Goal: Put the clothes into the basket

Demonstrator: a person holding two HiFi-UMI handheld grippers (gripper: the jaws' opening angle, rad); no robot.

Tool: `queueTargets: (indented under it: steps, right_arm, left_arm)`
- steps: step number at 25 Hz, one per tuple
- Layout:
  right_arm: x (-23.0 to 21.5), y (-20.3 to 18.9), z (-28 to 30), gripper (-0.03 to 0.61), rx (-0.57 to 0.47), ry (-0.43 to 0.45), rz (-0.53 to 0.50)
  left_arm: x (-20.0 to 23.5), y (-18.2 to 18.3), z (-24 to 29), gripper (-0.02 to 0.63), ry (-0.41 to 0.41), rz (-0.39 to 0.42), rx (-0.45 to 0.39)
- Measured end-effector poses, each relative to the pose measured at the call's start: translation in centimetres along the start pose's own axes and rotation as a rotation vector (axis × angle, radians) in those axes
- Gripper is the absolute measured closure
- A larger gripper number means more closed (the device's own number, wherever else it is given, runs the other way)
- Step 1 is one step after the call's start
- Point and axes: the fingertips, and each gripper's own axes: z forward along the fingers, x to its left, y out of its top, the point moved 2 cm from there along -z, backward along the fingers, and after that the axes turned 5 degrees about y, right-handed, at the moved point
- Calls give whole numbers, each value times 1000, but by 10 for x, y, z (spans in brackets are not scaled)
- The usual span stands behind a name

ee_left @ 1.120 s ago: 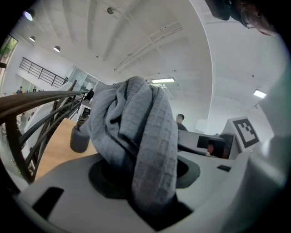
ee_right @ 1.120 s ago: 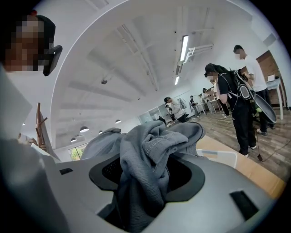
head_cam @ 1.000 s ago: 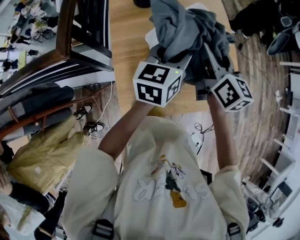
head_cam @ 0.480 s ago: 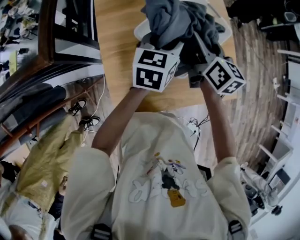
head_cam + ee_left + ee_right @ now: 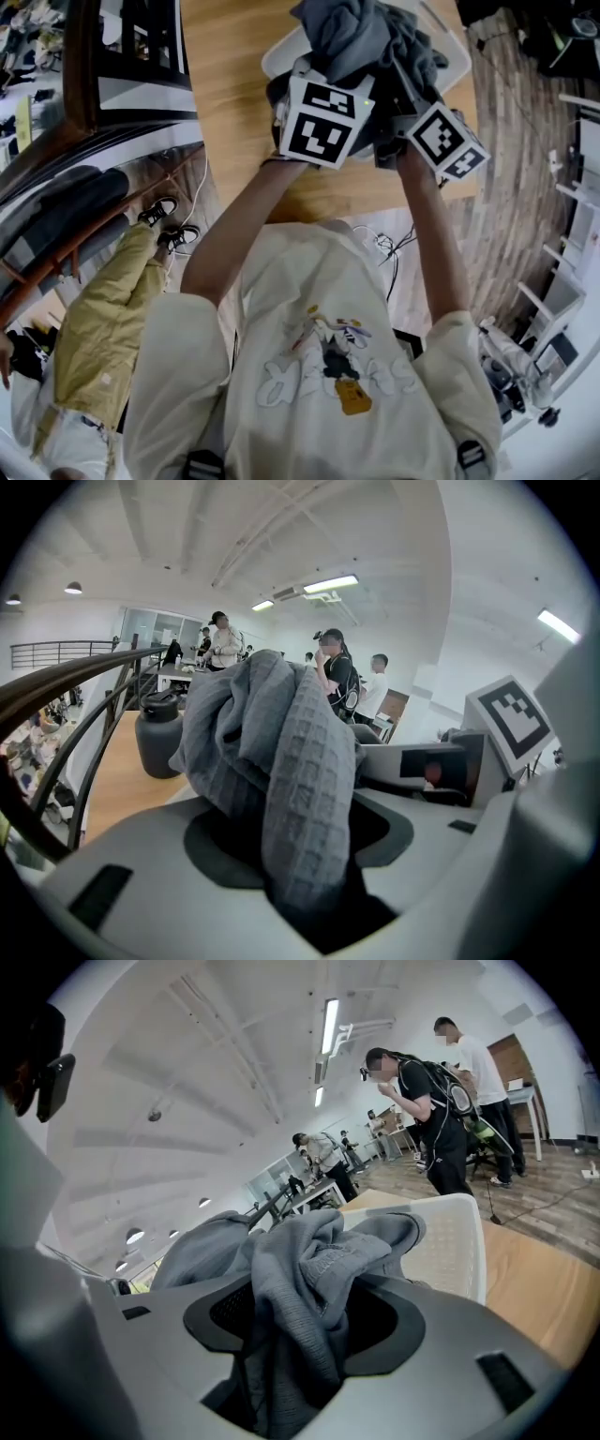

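Note:
A bundle of grey clothes is held up over the white basket on the wooden table. My left gripper is shut on a grey waffle-knit garment, which bulges out from between its jaws. My right gripper is shut on a darker grey sweatshirt, folds of it pinched between the jaws. The white basket's perforated wall shows just beyond the right gripper. The fingertips of both grippers are hidden by cloth.
A dark grey bottle stands on the wooden table. A dark handrail runs along the left. Several people stand in the room beyond. Cables lie on the floor by the table's near edge.
Both grippers, with the clothes, have moved a little forward and right over the basket. The view has shifted, so more of the table and basket shows.

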Motion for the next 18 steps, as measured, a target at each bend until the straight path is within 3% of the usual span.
queueTargets:
  steps: [5, 11, 18]
  right_arm:
    - [-11, 2, 8, 327, 17, -96, -61]
    - [-22, -1, 21, 327, 33, -130, 23]
    - [-32, -6, 33, 327, 77, -185, 35]
  left_arm:
    - [-1, -3, 22, 403, -18, 15, 52]
    - [4, -5, 39, 407, -24, 21, 98]
    - [10, -2, 50, 416, -62, 1, 178]
